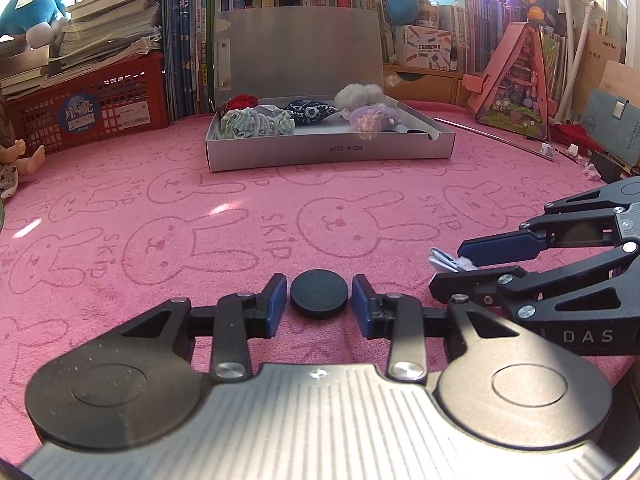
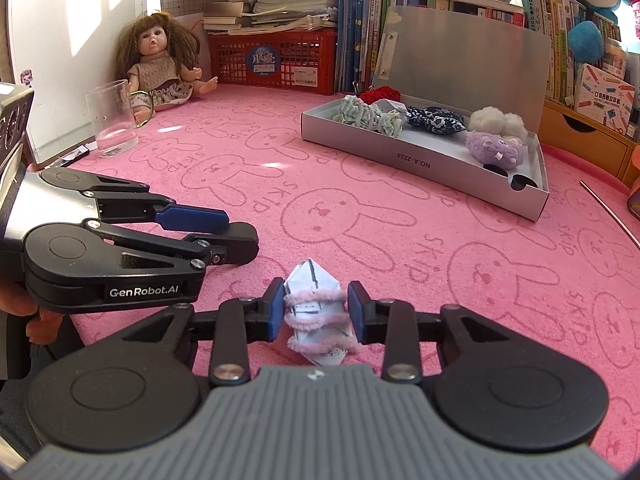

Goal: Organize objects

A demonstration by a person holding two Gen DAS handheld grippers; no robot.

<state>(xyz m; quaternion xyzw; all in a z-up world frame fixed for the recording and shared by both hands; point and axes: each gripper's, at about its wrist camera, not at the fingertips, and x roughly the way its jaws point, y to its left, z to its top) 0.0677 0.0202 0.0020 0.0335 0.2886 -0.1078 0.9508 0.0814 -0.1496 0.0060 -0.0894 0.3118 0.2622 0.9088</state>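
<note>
Five soft items lay filed in box (image 2: 460, 168). Two stayed outside on cloth (image 1: 200, 220): disc (image 1: 318, 295) between parted left gripper (image 1: 319, 304) fingers, untouched; paper toy (image 2: 318, 312) clamped by right gripper (image 2: 316, 312). Judged: mostly done.

One black disc (image 1: 318, 295); one paper bundle (image 2: 318, 312); one box (image 1: 328, 152); one doll (image 2: 160, 68); one glass (image 2: 111, 120)

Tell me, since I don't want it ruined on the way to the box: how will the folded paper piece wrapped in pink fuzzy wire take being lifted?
The folded paper piece probably weighs very little. Being thin creased paper, it likely crushes if the right gripper squeezes harder. The pink fuzzy wire should give the pads some grip, so slipping seems unlikely.
</note>
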